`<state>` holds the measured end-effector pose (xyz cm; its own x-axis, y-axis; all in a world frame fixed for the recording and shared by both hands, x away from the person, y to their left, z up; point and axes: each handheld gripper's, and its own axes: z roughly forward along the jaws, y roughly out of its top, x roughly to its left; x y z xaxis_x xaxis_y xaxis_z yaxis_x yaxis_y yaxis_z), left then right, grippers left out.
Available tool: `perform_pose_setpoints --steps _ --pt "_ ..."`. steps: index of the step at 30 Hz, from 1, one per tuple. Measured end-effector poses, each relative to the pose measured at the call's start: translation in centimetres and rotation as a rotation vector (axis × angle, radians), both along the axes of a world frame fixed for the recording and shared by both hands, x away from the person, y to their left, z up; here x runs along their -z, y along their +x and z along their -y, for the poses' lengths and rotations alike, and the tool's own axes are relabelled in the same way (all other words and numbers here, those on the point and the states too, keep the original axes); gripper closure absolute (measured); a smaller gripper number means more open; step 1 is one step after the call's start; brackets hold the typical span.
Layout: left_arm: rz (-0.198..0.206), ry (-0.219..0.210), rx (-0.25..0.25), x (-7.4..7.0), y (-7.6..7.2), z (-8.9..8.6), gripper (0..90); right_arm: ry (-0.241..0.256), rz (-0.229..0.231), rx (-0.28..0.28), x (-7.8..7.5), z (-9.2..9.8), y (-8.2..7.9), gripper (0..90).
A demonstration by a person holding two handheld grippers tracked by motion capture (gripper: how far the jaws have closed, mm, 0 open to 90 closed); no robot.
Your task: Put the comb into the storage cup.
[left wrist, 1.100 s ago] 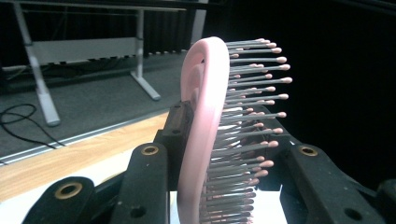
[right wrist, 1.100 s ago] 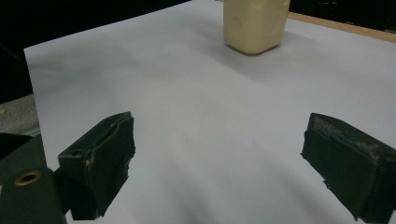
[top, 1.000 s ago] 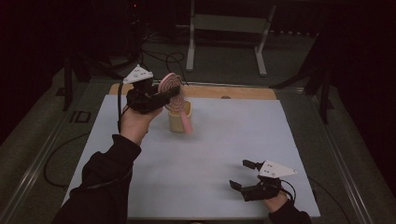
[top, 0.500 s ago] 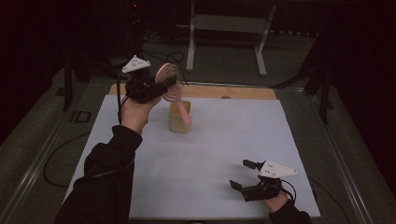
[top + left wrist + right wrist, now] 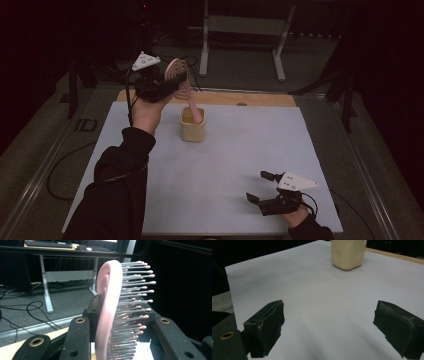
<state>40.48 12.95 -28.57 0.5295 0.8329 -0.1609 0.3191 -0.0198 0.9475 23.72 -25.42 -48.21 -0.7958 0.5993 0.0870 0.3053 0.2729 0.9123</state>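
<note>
Item one: our left gripper point(image 5: 167, 85), raised above the far left part of the table, its jaws clamped on the head of a pink hairbrush point(image 5: 179, 79); in the left gripper view the hairbrush point(image 5: 107, 312) stands between the jaws with its pin bristles pointing to that view's right. Item two: the brush handle, which slants down from the head into the mouth of a cream-coloured holder point(image 5: 192, 125); whether its tip touches the bottom inside we cannot tell. Item three: the holder itself, upright on the white table sheet point(image 5: 240, 150), towards the far side, just in front of a bare wooden strip point(image 5: 260, 99) along the table's far edge; the right gripper view shows its lower part point(image 5: 348, 253) well beyond the jaws. Item four: our right gripper point(image 5: 267, 190), low at the near right corner of the sheet, jaws spread wide with nothing between them, well apart from holder and brush. Item five: background fittings, namely a white desk frame point(image 5: 242, 30) and loose cables point(image 5: 22, 307) on the floor beyond the table. Status of work, as we judge it: the brush is gripped and partly seated in the holder, so either the seating or the lifting clear is in hand; the pictures do not settle which. What remains is to finish that move and let go of the brush.
</note>
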Motion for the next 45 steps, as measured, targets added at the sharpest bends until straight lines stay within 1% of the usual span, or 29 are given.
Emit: perform_pose_setpoints --steps 3,7,9,14,17,20,22,26,31,39,45 --pt "0.005 -0.007 -0.015 -0.2 0.2 0.0 65.2 0.004 -0.001 0.002 0.0 0.0 0.0 9.1" --pt "0.008 -0.005 -0.035 -0.3 0.6 0.1 65.2 0.009 -0.003 0.001 0.0 0.0 0.0 9.1" --pt "0.008 -0.002 -0.052 -0.3 0.7 0.2 65.2 0.003 0.001 -0.003 0.0 0.1 0.0 9.1" --pt "0.020 0.012 -0.080 0.1 1.0 0.3 65.3 0.010 -0.003 0.000 -0.1 0.1 0.0 9.1" --pt "0.019 -0.006 -0.086 0.4 1.3 0.2 65.3 0.008 -0.002 -0.004 -0.1 0.1 0.0 9.1" --pt "0.027 -0.007 -0.103 0.9 1.4 0.2 65.3 0.008 -0.003 -0.004 -0.1 0.1 0.0 9.1" --pt "0.018 -0.007 -0.103 1.2 1.6 0.2 65.3 0.007 -0.004 -0.004 0.0 0.0 0.0 9.1" --pt "0.020 -0.003 -0.105 1.8 1.7 0.2 65.3 0.008 -0.002 -0.003 -0.1 0.0 0.0 9.1" --pt "0.010 -0.003 -0.106 2.7 2.0 0.3 65.3 0.006 -0.001 -0.004 -0.1 0.0 -0.1 9.1" --pt "-0.022 -0.005 -0.120 4.2 2.5 0.5 65.3 0.007 0.003 -0.006 -0.1 0.1 -0.1 9.1" --pt "-0.036 -0.009 -0.122 5.1 2.8 0.5 65.3 0.005 0.001 -0.005 -0.1 0.1 -0.1 9.1"
